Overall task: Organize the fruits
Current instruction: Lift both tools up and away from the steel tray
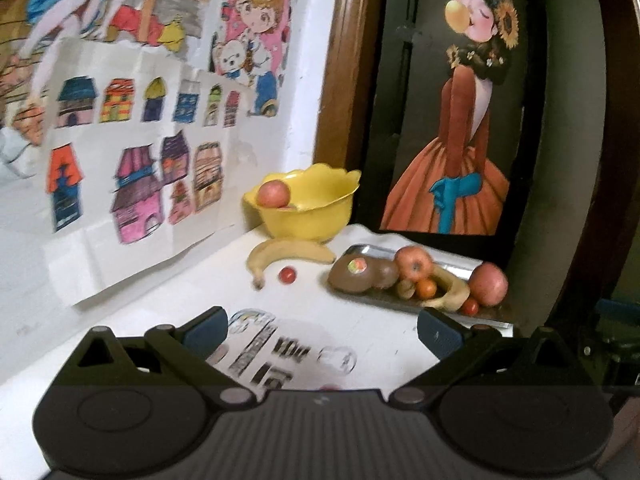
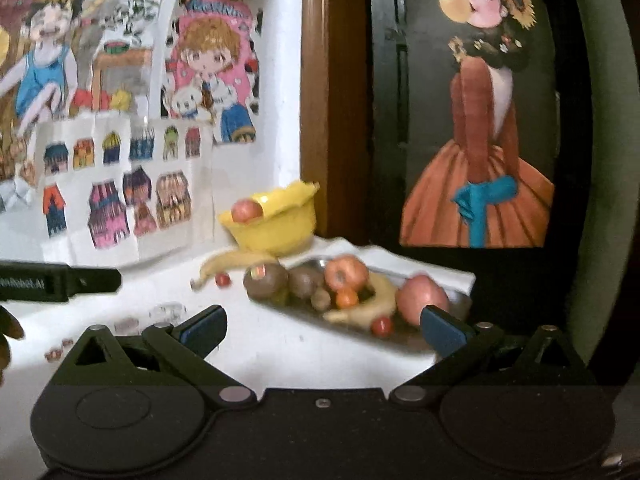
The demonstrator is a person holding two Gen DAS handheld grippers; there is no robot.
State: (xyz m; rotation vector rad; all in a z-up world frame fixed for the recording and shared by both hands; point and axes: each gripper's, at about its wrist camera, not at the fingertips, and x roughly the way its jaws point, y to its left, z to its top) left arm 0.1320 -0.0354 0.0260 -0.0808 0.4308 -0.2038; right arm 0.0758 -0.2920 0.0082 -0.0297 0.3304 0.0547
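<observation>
Left gripper [image 1: 322,330]: fingers spread wide, nothing between the blue pads [image 1: 206,330], held level and pointing forward.
Right gripper [image 2: 323,330]: fingers just as far apart, blue pads [image 2: 444,330] bare, gripping nothing.
Left tool seen from the right wrist: its dark body [image 2: 60,282] juts in off to the right gripper's left, ahead of its left finger.
Hand: a blurred sliver [image 2: 8,340] at the far left edge, below that dark body.

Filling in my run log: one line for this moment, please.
left gripper: open, empty | right gripper: open, empty | yellow bowl: one apple | metal tray: fruit remaining
</observation>
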